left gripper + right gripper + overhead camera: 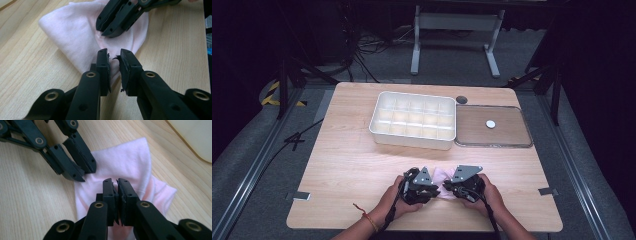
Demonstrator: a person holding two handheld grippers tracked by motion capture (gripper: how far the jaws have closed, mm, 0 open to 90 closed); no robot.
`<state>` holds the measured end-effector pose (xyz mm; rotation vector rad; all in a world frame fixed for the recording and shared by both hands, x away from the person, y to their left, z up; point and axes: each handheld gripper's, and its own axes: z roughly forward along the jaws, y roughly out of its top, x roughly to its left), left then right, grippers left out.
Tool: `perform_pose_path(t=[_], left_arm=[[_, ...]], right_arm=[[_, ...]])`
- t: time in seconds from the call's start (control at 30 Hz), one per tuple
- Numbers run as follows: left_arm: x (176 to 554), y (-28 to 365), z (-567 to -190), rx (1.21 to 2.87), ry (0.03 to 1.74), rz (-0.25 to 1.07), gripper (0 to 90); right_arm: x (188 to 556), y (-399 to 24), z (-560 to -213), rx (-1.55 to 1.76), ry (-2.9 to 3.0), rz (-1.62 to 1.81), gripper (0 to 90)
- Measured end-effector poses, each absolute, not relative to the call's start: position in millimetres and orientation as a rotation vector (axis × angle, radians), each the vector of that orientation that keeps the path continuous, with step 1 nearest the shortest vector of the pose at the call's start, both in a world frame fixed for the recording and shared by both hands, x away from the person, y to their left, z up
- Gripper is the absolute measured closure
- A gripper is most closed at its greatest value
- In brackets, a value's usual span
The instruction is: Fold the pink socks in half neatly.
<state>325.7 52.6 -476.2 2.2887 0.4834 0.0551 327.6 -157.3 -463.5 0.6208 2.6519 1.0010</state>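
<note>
A pale pink cloth (pixel 441 175) lies crumpled on the wooden table near its front edge, between my two grippers. In the left gripper view the cloth (pixel 75 32) spreads ahead, and my left gripper (pixel 114 58) pinches its near edge between almost closed jaws. My right gripper (pixel 116 182) is shut on a raised fold of the cloth (pixel 125 162). Each gripper faces the other: the right gripper (pixel 110 32) bites the cloth from the far side, and the left gripper (pixel 86 173) sits at the cloth's left edge. A hand holds each gripper, left gripper (pixel 432 192), right gripper (pixel 447 190).
A white tray (pixel 412 138) with several compartments stands at the middle back of the table. To its right lies a clear flat lid (pixel 472 130) with a small white disc (pixel 490 123) on it. A dark round hole (pixel 461 99) sits behind.
</note>
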Motion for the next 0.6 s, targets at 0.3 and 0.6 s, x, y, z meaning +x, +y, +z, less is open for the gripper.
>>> perform_pose_path(t=[0.3,0.6], left_arm=[[323.7,52.3,-474.4,2.299,0.472,0.06,74.0],[333.4,79.2,-459.9,2.163,0.654,0.076,51.8]], right_arm=[[326.3,-171.3,-462.6,0.643,2.658,0.974,84.9],[328.2,-171.4,-463.8,0.659,2.665,0.982,85.1]])
